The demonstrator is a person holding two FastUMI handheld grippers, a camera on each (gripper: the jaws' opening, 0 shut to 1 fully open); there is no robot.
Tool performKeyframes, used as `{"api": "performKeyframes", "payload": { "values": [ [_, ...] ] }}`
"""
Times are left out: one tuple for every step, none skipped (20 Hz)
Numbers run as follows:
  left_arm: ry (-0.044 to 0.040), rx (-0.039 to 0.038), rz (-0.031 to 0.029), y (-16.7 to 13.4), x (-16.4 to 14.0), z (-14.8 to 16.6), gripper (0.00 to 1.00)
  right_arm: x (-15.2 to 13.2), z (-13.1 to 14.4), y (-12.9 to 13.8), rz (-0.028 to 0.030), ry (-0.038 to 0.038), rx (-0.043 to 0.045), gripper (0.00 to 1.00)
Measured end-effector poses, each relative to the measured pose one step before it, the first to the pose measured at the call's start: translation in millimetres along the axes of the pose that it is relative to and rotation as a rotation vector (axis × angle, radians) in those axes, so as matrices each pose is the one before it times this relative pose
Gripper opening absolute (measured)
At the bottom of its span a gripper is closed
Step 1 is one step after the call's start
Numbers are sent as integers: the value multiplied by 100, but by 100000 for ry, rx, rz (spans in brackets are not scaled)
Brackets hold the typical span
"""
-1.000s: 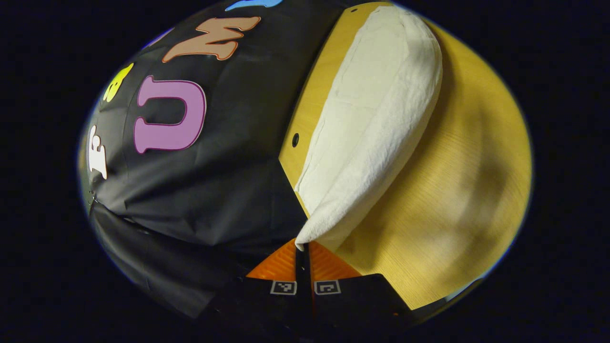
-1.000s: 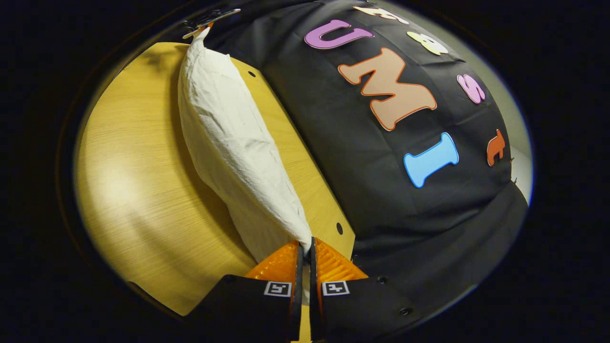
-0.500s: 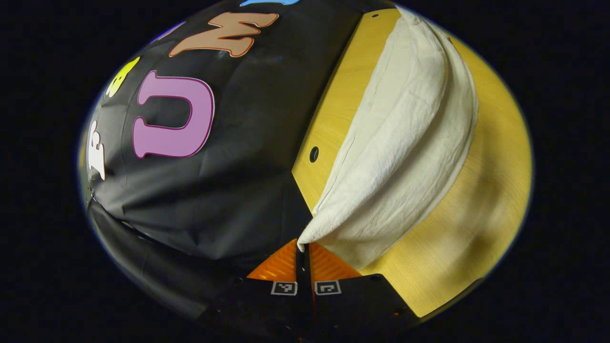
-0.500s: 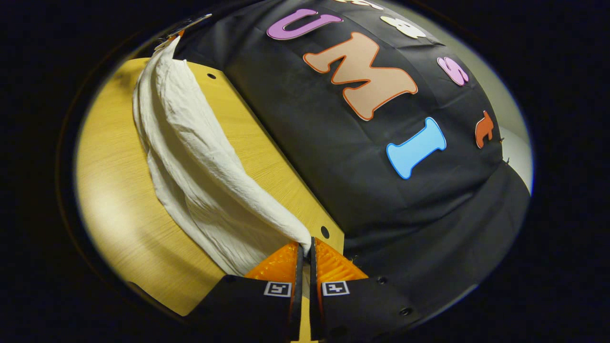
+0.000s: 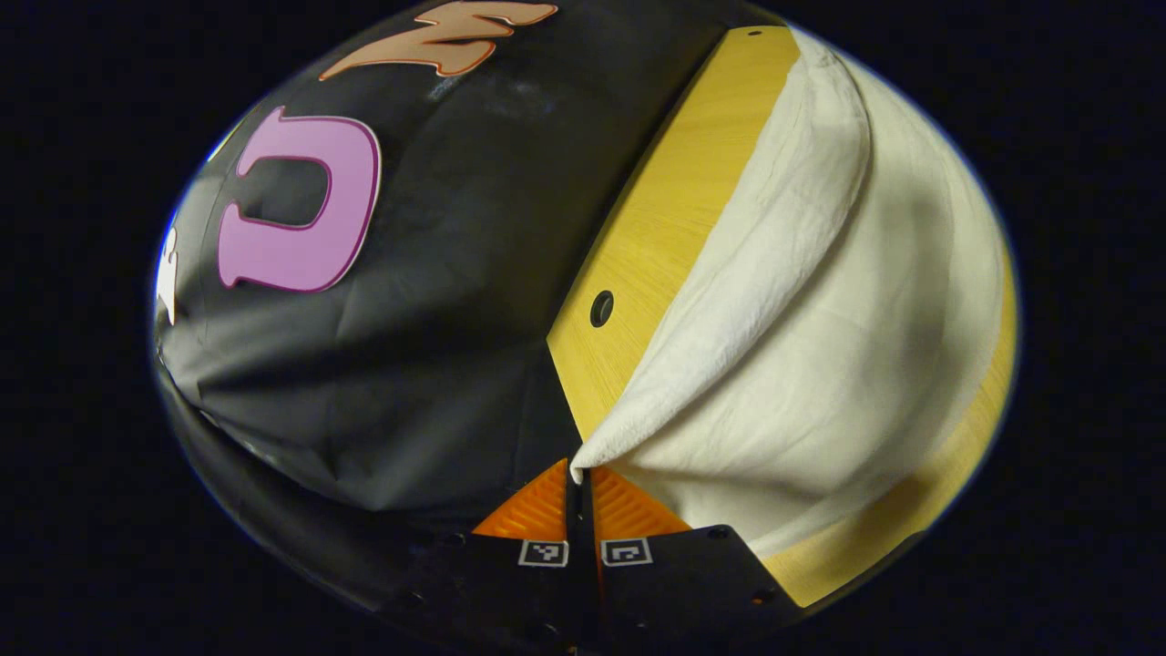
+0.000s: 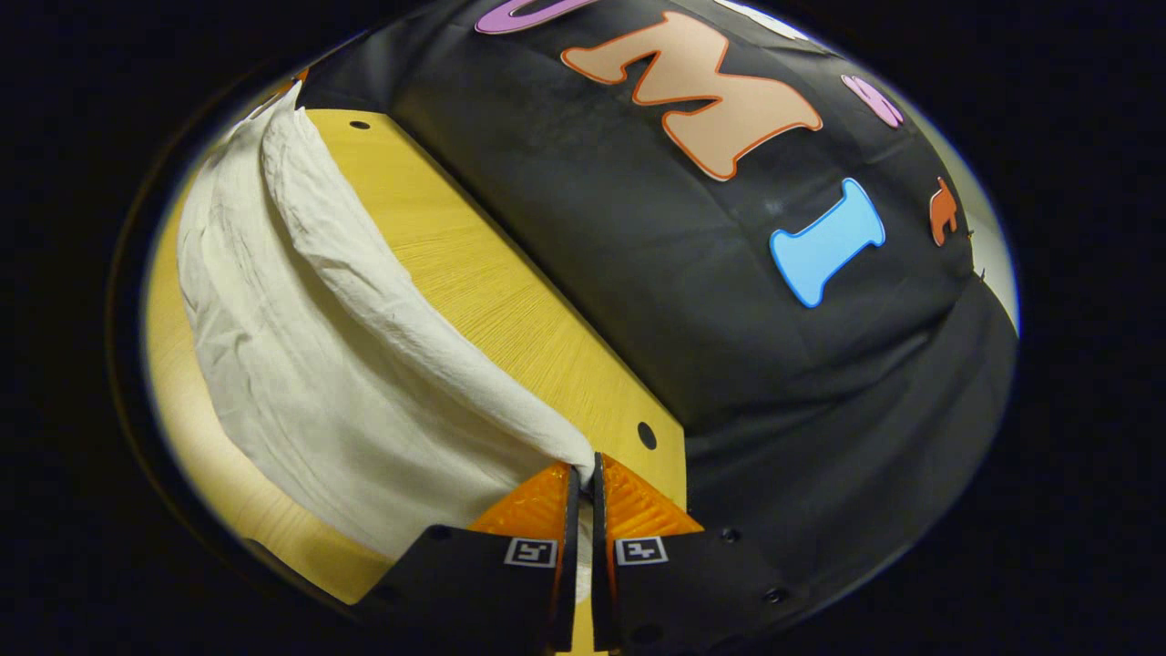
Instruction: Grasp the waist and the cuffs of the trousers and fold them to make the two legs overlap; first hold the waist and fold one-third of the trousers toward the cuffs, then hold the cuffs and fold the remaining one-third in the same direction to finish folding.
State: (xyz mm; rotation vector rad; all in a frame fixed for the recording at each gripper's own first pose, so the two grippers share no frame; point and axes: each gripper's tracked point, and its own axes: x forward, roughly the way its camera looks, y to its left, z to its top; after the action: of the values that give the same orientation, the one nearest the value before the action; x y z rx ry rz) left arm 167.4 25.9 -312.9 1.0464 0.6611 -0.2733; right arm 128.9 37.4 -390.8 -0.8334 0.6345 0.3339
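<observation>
1. At the bottom centre of the left gripper view, the left tool (image 5: 579, 476) is closed, pinching an edge of the white trousers (image 5: 820, 364).
2. The trousers spread over the wooden surface (image 5: 674, 210) at right.
3. At the bottom centre of the right gripper view, the right tool (image 6: 584, 474) likewise clamps the trousers (image 6: 301, 364), draped across the surface (image 6: 492, 292) at left.

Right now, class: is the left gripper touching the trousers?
Touching. The left gripper view shows the left gripper with both fingers closed on a corner of the cream trousers.
</observation>
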Motion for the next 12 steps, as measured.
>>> {"api": "performKeyframes", "payload": {
  "values": [
    [1039,-3282,-444,-103,769,-9,0,788,-158,629,1143,1653,49,9],
    [186,-2443,-563,-215,1022,166,0,545,73,493,333,987,-214,10],
    [-93,-1850,-364,-176,879,350,0,596,146,379,-347,384,-100,10],
    [-322,-950,-316,-83,747,204,0,582,129,249,-389,773,62,10],
    [-419,-708,-736,-252,630,297,0,327,392,-341,-204,867,907,10],
    [-394,-1199,-877,-379,628,158,0,158,-45,273,443,1185,2668,10],
    [-493,-1604,-1847,-520,428,245,0,119,-90,295,772,1596,3313,12],
    [-1067,-1985,-1789,-474,-15,246,0,581,204,164,269,750,3970,18],
    [-1008,-1793,-1237,-349,216,139,0,175,146,211,1195,216,4690,46],
    [-933,-2167,-1714,-384,-427,230,31,-475,464,-41,926,-222,4549,73],
    [-935,-2425,142,42,-306,-481,63,149,0,-491,-623,-408,3063,100],
    [-624,-2199,-16,14,-266,770,94,-1104,-163,-815,-1886,-454,1597,100]
  ]
}}
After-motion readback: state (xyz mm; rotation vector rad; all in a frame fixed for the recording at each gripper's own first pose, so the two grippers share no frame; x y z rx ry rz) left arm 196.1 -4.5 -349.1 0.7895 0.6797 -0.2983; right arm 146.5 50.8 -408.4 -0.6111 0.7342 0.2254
